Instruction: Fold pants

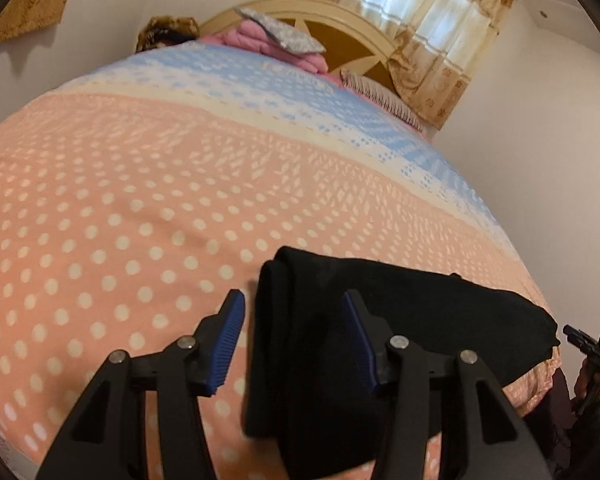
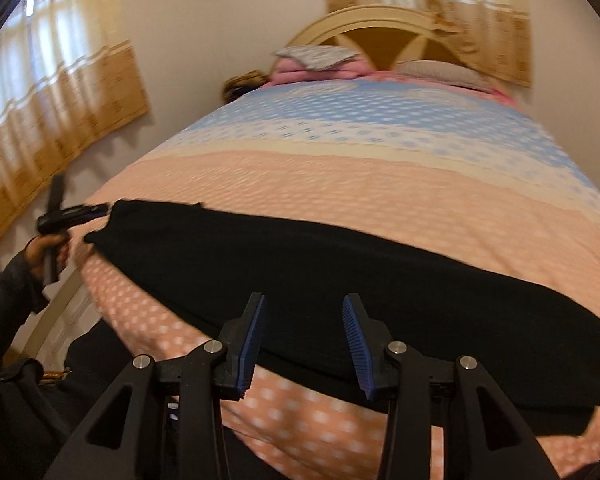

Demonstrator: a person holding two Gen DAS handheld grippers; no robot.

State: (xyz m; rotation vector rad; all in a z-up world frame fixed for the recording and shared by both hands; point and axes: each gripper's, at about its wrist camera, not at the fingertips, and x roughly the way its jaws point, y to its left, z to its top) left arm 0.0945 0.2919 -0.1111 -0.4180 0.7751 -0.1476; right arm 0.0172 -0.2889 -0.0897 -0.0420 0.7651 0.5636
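Lying along the near edge of the bed, the pants look folded lengthwise. Both the left gripper and the right gripper are apart, empty. A careless grab may catch only the top layer and undo the fold.

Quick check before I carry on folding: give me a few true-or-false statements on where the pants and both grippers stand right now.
1. The black pants lie on the bedspread. True.
2. The left gripper is clamped on the pants. False: its jaws stand open, with the fabric's edge between them.
3. The right gripper is open. True.
4. The pants are blue. False: black.
5. A pink blanket sits near the headboard. True.
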